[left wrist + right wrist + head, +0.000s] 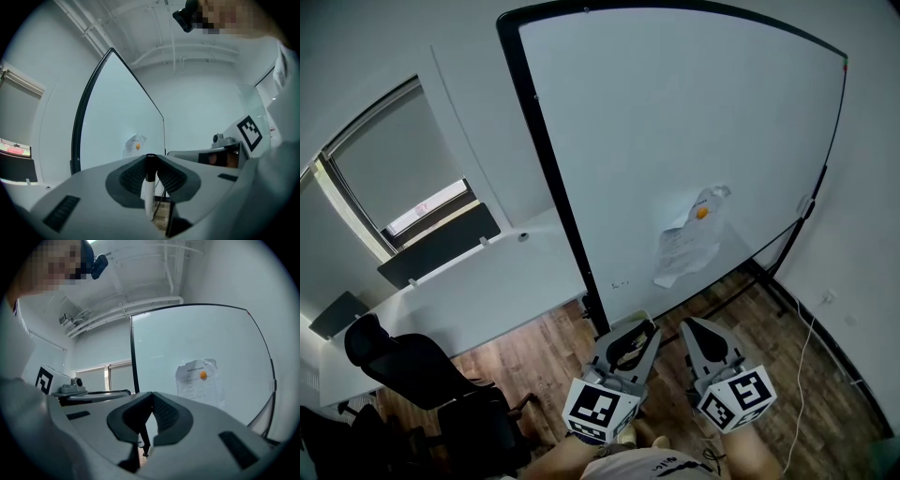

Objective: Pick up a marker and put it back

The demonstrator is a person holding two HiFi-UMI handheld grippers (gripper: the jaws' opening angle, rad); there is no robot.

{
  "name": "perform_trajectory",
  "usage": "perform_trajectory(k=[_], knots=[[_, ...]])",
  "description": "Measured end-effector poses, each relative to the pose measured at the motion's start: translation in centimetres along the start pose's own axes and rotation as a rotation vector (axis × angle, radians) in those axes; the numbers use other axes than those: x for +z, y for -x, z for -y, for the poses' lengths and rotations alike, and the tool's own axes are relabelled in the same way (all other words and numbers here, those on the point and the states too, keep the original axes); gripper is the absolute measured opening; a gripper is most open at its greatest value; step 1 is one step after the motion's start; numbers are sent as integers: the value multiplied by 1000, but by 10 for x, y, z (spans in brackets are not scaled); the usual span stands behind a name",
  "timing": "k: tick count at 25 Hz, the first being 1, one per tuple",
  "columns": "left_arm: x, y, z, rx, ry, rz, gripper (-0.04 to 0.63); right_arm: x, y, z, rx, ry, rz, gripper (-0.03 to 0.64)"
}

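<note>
Left gripper [150,158] has its 2 jaws pressed on a marker [148,187]. The marker stands upright between the ribbed pads, black cap at the top and white barrel hanging below them. Right gripper [151,395] has its jaws brought together at the tips, with nothing between them.

In the head view the left gripper [636,326] and the right gripper [691,327] sit side by side. Both are just in front of the lower edge of the whiteboard [675,141] and point toward it. Each carries a cube with square black and white markers at its rear end. The marker is off the whiteboard, in the left gripper's grip, near the board's lower left corner.

The whiteboard has a black frame, stands on a dark stand and is blank. Low on its right half hang 2 overlapping sheets of paper [686,248], pinned by 1 orange magnet [701,213]. Left of the whiteboard a long white desk [487,281] runs along the wall. A black office chair [403,361] stands on the near side of that desk. Farther left of the whiteboard is a window [394,169] with its grey blind pulled most of the way down. A wooden floor [553,347] lies below the whiteboard, and a thin white cable [804,349] trails across it to the board's right.
</note>
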State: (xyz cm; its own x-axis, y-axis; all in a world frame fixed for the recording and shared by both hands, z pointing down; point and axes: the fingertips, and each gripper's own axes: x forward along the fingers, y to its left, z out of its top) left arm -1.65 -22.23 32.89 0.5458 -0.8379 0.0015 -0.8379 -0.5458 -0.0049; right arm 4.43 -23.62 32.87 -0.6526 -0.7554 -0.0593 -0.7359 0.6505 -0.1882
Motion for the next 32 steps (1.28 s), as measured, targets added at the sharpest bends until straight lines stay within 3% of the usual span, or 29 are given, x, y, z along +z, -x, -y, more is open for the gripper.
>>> perform_trajectory(k=[8, 21, 29, 32], knots=[[-46, -24, -9, 2, -55, -58, 80, -20, -5, 14, -26, -35, -22, 12], [-178, -64, -32, -32, -233, -240, 80, -81, -24, 47, -133, -101, -81, 12], [-239, -78, -43, -68, -256, -314, 80, -118, -30, 64, -210, -126, -108, 12], [-257, -81, -44, -79, -303, -340, 80, -128, -31, 67, -232, -130, -113, 12]])
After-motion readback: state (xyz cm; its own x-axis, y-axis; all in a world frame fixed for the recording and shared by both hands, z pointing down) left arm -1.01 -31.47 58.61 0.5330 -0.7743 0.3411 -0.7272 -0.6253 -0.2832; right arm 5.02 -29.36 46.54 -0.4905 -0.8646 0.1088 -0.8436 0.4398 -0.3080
